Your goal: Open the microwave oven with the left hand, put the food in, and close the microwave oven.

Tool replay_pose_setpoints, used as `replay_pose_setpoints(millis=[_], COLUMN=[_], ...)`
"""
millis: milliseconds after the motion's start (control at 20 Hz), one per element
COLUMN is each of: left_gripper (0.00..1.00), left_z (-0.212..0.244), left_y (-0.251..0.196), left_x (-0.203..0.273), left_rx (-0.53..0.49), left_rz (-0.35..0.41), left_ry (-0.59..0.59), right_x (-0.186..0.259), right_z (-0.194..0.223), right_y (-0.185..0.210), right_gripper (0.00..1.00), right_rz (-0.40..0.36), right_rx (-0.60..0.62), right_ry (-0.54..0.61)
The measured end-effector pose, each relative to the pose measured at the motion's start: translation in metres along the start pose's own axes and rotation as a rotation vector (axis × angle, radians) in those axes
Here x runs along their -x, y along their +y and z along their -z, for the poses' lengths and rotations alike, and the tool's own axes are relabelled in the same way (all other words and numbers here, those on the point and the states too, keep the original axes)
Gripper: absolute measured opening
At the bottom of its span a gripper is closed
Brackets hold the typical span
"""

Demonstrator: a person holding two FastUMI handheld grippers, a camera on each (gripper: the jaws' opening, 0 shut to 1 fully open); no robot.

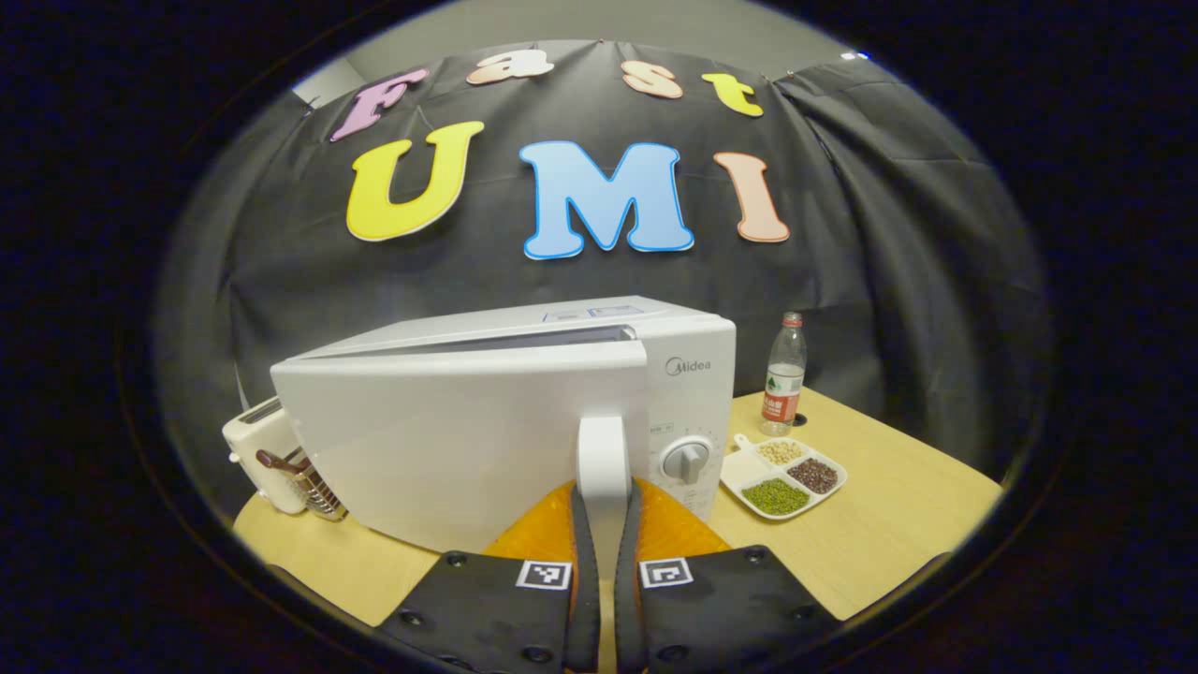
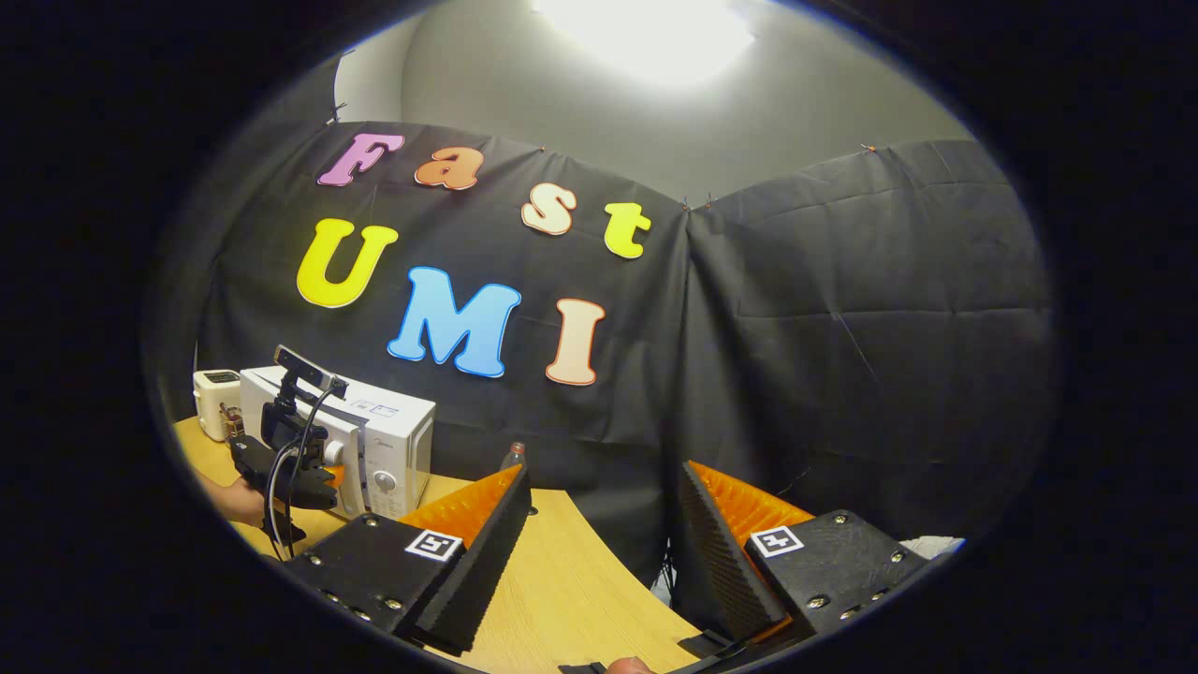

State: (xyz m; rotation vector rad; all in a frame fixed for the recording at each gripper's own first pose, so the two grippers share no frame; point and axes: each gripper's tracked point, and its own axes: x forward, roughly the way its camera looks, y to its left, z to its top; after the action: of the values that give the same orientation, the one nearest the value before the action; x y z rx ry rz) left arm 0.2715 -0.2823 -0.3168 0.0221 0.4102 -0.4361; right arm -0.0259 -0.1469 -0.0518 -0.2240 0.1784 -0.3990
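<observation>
Left hand-held gripper (image 1: 605, 524) clamps the upright handle (image 1: 603, 459) of the white microwave oven (image 1: 505, 412), its door (image 1: 459, 449) swung slightly ajar.

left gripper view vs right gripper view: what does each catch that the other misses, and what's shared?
Left gripper view alone: the left gripper shut on the door handle, door ajar, plus the divided dish of beans beside the microwave.

Right gripper view alone: the right gripper open and holding nothing above the table edge, and the left gripper seen from outside, at the microwave front.

Both: the microwave, the toaster, the water bottle and the wooden table.
</observation>
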Motion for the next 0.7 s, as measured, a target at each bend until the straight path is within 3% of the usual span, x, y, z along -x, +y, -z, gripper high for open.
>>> replay_pose_setpoints(millis=[100,200,250,300,350,500,700], left_gripper=[0.17,0.08,0.12,0.08,0.12,0.08,0.13], left_z=[0.003,0.008,0.010,0.011,0.015,0.024,0.036], left_y=[0.004,0.010,0.013,0.016,0.021,0.035,0.064], left_x=[0.014,0.031,0.040,0.049,0.059,0.087,0.129], left_rx=[0.002,0.008,0.008,0.010,0.013,0.023,0.012], left_rz=[-0.018,-0.046,-0.061,-0.076,-0.094,-0.151,-0.227], left_ry=[0.007,0.008,0.009,0.011,0.015,0.021,0.038], right_x=[0.003,0.007,0.010,0.013,0.015,0.023,0.031], right_z=[-0.002,-0.002,-0.002,-0.001,-0.002,0.000,0.007], right_y=[0.004,0.005,0.004,0.003,0.003,0.006,0.022], right_gripper=[0.96,0.96,0.96,0.96,0.96,0.96,0.96], right_rz=[-0.039,-0.078,-0.096,-0.113,-0.131,-0.196,-0.289], right_rx=[-0.014,-0.018,-0.021,-0.027,-0.034,-0.064,-0.080], right_ry=[-0.018,-0.032,-0.037,-0.044,-0.050,-0.066,-0.086])
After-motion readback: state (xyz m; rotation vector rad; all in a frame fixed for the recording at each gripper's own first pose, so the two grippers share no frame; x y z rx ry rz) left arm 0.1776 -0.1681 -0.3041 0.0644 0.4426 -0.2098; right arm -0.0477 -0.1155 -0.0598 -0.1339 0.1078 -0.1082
